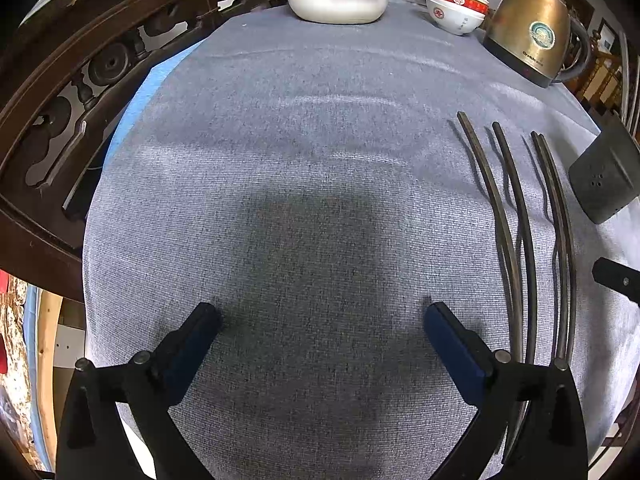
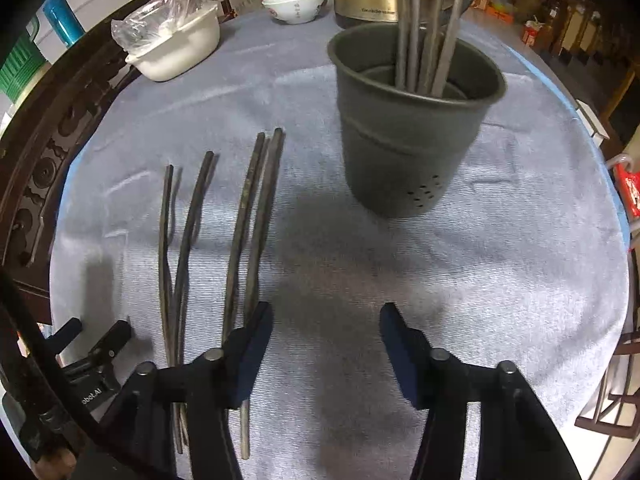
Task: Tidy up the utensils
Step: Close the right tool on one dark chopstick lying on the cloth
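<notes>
Several dark chopsticks (image 2: 256, 216) lie side by side on the grey-blue cloth, left of a dark perforated utensil holder (image 2: 408, 140). More chopsticks (image 2: 424, 20) stand upright inside the holder. My right gripper (image 2: 326, 320) hovers over bare cloth in front of the holder, open, with nothing between its pads. Its left finger (image 2: 252, 352) overlaps the near ends of the rightmost pair. My left gripper (image 1: 320, 316) is wide open over bare cloth, with the lying chopsticks (image 1: 520, 216) to its right and the holder (image 1: 604, 176) at the right edge.
At the far side of the table stand a white basin (image 1: 336, 0) with a plastic bag, stacked red-and-white bowls (image 1: 456, 4) and a gold kettle (image 1: 532, 28). A carved dark wooden chair (image 1: 60, 100) borders the left. The table edge (image 2: 592, 128) curves along the right.
</notes>
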`<state>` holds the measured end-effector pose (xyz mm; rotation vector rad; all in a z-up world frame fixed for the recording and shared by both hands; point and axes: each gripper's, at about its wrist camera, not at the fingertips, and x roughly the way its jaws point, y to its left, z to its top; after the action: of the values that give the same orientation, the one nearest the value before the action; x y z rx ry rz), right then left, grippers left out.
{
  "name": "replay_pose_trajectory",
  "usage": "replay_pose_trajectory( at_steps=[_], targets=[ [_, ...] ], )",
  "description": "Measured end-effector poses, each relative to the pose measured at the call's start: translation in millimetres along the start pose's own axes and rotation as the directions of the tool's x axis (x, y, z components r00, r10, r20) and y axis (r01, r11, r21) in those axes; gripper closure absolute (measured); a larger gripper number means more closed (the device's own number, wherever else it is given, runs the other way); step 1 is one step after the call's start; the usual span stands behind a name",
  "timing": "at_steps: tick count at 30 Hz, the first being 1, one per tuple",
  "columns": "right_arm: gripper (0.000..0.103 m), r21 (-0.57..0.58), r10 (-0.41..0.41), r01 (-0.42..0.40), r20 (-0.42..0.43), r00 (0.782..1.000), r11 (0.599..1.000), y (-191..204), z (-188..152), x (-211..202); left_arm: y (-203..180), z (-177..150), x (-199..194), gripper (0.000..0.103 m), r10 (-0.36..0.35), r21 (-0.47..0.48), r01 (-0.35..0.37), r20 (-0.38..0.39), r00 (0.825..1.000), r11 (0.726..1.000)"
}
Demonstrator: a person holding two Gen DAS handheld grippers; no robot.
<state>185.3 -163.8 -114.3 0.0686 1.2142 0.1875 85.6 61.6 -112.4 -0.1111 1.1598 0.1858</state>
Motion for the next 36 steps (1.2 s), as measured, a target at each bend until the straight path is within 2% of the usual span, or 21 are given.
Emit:
replay_pose_trajectory(
  at_steps=[2,18,20,22,29,30,31,32,36],
  targets=[
    [0.060,0.010,0.011,-0.011,-0.008,1.000,1.000,4,7,5,0,-1,0,0.000,-0.001,0.001,0.001,0.003,1.000,1.000],
    [0.067,0.008,0.018,-0.018,-0.037,0.999,1.000,52,64,48,0,-1,0,0.000,-0.006,0.010,0.006,0.003,1.000,1.000],
    [0.075,0.001,0.011,-0.010,-0.053,0.999,1.000,58,70,56,0,0,0,0.000,-0.007,0.012,0.007,0.002,1.000,1.000],
    [0.077,0.007,0.027,-0.026,-0.062,0.998,1.000,61,74,61,0,0,1,0.000,-0.008,0.014,0.008,0.003,1.000,1.000],
    [0.078,0.007,0.032,-0.031,-0.093,0.995,0.999,56,82,70,0,1,1,0.000,-0.008,0.013,0.008,-0.003,1.000,1.000],
    [0.079,0.008,0.037,-0.037,-0.094,0.995,0.999,55,85,72,0,1,1,0.000,-0.008,0.012,0.008,-0.004,1.000,1.000],
    [0.089,0.010,0.048,-0.047,-0.094,0.994,0.999,53,87,72,0,2,1,0.000,-0.008,0.011,0.008,-0.007,1.000,1.000],
    [0.095,0.012,0.060,-0.059,-0.094,0.994,0.998,52,88,72,0,3,1,0.000,-0.008,0.011,0.008,-0.010,1.000,1.000],
    [0.097,-0.016,0.057,-0.058,-0.084,0.995,0.998,39,78,67,1,10,5,0.000,-0.015,-0.005,0.015,-0.048,0.999,1.000]
  ],
)
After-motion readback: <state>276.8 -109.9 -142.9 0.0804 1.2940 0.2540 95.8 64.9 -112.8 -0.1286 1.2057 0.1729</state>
